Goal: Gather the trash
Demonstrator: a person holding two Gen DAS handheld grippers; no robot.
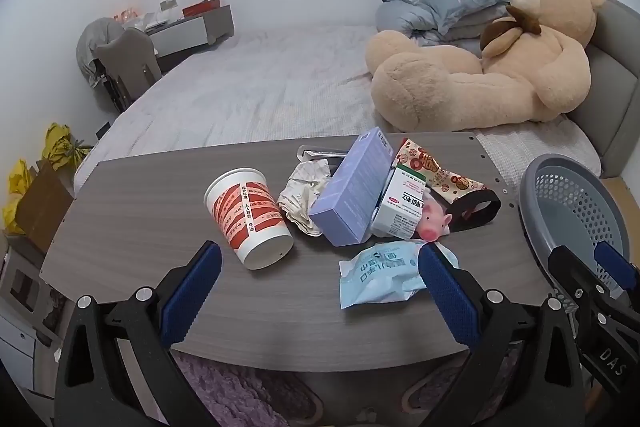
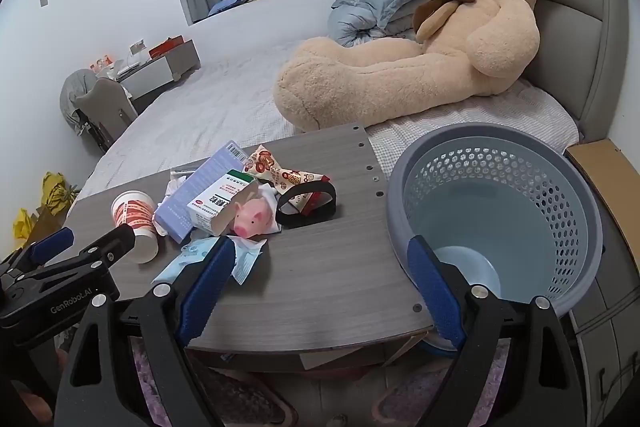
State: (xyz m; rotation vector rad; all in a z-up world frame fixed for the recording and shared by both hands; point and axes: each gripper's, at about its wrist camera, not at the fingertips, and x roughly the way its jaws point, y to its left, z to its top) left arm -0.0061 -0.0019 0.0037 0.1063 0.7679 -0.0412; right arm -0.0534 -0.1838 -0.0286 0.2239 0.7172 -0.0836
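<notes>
Trash is piled on the grey wood table [image 1: 140,227]: a red-and-white paper cup [image 1: 248,215] on its side, crumpled paper [image 1: 304,195], a purple box [image 1: 352,187], a white-green medicine box [image 1: 400,207], a snack wrapper [image 1: 432,167] and a light blue wipe packet [image 1: 380,275]. A pink pig toy [image 2: 252,219] and a black band [image 2: 308,205] lie among them. My left gripper [image 1: 320,251] is open above the near edge, between cup and packet, holding nothing. My right gripper [image 2: 320,245] is open and empty, beside the grey perforated basket [image 2: 520,187] at the table's right end.
Behind the table is a bed [image 1: 260,87] with a big teddy bear [image 1: 500,67] and pillows. A cardboard box [image 2: 608,171] stands right of the basket. Yellow bags [image 1: 60,147] and furniture stand on the left. A purple rug [image 1: 240,387] lies under the table.
</notes>
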